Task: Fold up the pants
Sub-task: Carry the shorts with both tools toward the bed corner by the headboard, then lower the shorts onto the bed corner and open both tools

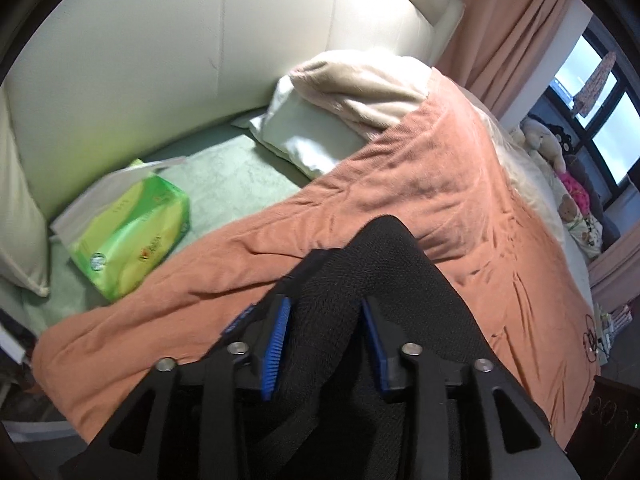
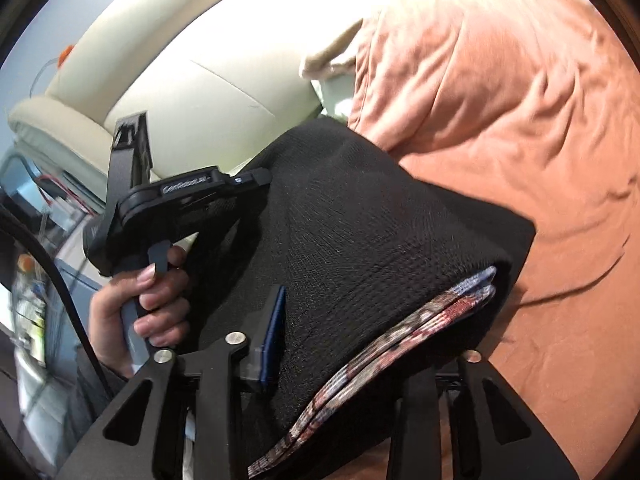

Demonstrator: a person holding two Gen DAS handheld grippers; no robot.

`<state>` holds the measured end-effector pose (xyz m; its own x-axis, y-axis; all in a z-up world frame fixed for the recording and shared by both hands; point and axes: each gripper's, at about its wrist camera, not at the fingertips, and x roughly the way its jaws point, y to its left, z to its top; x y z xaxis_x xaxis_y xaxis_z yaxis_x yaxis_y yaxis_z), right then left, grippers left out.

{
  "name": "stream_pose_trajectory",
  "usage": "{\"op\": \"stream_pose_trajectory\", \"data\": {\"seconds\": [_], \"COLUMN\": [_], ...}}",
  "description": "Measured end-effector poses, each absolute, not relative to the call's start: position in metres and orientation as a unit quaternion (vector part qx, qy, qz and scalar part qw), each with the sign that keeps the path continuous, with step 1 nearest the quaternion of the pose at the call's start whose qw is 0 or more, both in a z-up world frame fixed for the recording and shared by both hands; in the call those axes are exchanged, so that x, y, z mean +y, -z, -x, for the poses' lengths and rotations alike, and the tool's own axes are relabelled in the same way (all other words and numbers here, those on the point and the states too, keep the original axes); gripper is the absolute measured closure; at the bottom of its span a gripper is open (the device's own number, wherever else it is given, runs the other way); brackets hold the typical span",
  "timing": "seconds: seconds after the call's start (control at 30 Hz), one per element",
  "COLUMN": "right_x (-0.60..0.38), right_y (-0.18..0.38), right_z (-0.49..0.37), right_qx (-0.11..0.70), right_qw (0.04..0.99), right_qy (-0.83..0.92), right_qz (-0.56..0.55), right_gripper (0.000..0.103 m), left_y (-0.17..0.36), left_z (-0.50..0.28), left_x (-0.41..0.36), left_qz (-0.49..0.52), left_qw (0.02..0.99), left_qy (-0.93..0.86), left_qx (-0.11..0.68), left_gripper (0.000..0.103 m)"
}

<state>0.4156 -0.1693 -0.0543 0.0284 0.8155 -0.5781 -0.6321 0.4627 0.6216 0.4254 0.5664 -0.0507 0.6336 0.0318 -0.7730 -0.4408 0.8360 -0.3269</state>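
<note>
The black knit pants (image 1: 384, 248) lie bunched on the orange blanket (image 1: 460, 200). A fold of them runs between the blue pads of my left gripper (image 1: 326, 304). Both pad faces show, so its jaws stand open around the cloth. In the right wrist view the pants (image 2: 360, 220) are a thick folded stack with a patterned inner layer (image 2: 440, 312) at the edge. They lie across my right gripper (image 2: 376, 312), against its left pad (image 2: 276, 332) and over its hidden right finger. A hand (image 2: 160, 300) holds the left gripper's handle (image 2: 180, 192) at the pants' left side.
A green tissue pack (image 1: 132, 232) lies on the green sheet (image 1: 232, 176) to the left. Pillows (image 1: 312, 132) and a cream headboard (image 1: 160, 40) stand behind. Plush toys (image 1: 552, 140), a pink curtain (image 1: 512, 32) and a window (image 1: 600, 92) are at the right.
</note>
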Motion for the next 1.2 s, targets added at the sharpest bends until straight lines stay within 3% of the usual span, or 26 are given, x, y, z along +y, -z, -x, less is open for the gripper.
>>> {"op": "stream_pose_trajectory", "data": {"seconds": [0.03, 0.13, 0.33, 0.5, 0.7, 0.87, 1.0, 1.13, 1.2], "right_x": [-0.174, -0.185, -0.202, -0.216, -0.244, -0.261, -0.246, -0.221, -0.21], "right_y": [0.054, 0.058, 0.061, 0.032, -0.019, -0.031, -0.024, -0.02, -0.016], "right_z": [-0.42, -0.426, -0.45, -0.47, -0.468, -0.445, -0.416, -0.386, -0.373], "right_qx": [0.481, 0.5, 0.519, 0.48, 0.402, 0.384, 0.385, 0.377, 0.373], "right_qw": [0.701, 0.678, 0.665, 0.697, 0.795, 0.798, 0.778, 0.762, 0.756], "right_qy": [-0.516, -0.519, -0.505, -0.5, -0.444, -0.457, -0.494, -0.526, -0.537], "right_qz": [-0.107, -0.143, -0.184, -0.184, -0.097, -0.082, -0.044, 0.003, 0.025], "right_gripper": [0.057, 0.045, 0.045, 0.045, 0.045, 0.045, 0.046, 0.069, 0.071], "left_y": [0.047, 0.036, 0.041, 0.054, 0.047, 0.045, 0.044, 0.047, 0.051], "left_z": [-0.421, -0.402, -0.365, -0.35, -0.335, -0.327, -0.318, -0.314, -0.314], "left_x": [0.568, 0.566, 0.545, 0.526, 0.509, 0.499, 0.485, 0.472, 0.468], "left_qz": [0.251, 0.242, 0.235, 0.234, 0.235, 0.246, 0.25, 0.239, 0.24], "left_qw": [0.869, 0.876, 0.877, 0.868, 0.875, 0.878, 0.881, 0.883, 0.882], "left_qy": [-0.141, -0.149, -0.131, -0.115, -0.101, -0.098, -0.095, -0.099, -0.095], "left_qx": [0.402, 0.391, 0.398, 0.422, 0.412, 0.399, 0.39, 0.392, 0.394], "left_gripper": [0.049, 0.047, 0.047, 0.047, 0.047, 0.047, 0.055, 0.064, 0.064]}}
